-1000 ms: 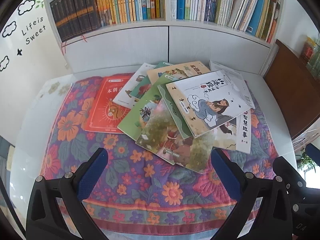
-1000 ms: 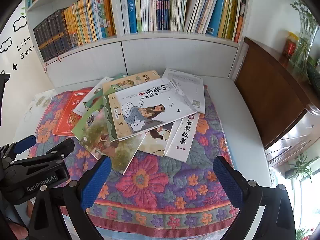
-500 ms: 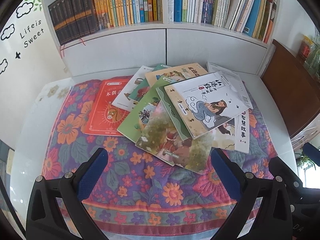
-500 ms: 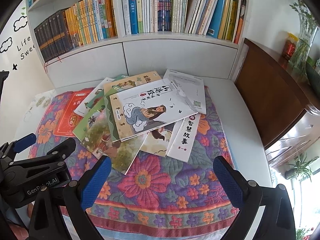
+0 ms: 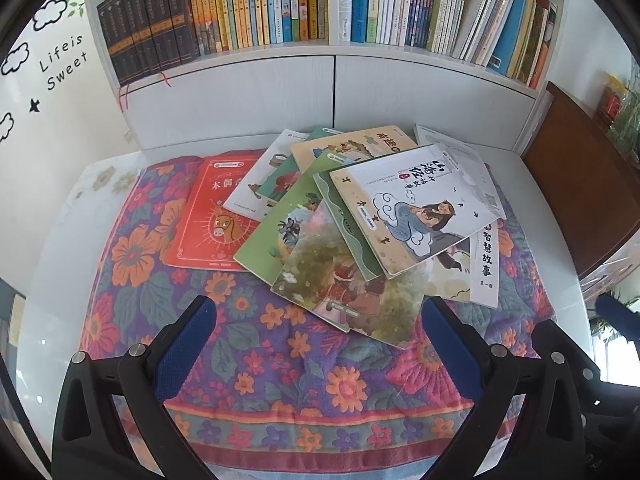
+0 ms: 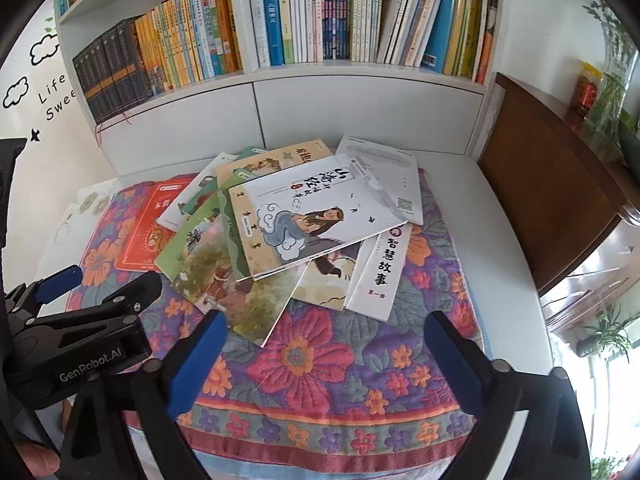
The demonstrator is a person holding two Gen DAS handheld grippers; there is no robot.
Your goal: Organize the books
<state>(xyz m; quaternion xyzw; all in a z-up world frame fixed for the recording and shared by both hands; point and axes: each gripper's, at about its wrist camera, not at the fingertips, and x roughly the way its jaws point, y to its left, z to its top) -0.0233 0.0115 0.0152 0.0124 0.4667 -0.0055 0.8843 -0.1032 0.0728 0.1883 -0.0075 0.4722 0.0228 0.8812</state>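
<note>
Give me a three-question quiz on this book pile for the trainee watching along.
1. True or false: the left gripper is shut on a book.
2. Which book lies on top of the pile: A) the red book, B) the white book with a figure on a cloud, C) the white leaflet with a QR code?
3. What covers the table under the books?

Key: 1 false, both grippers are open and hold nothing. 2 B. 3 a floral quilted cloth.
</note>
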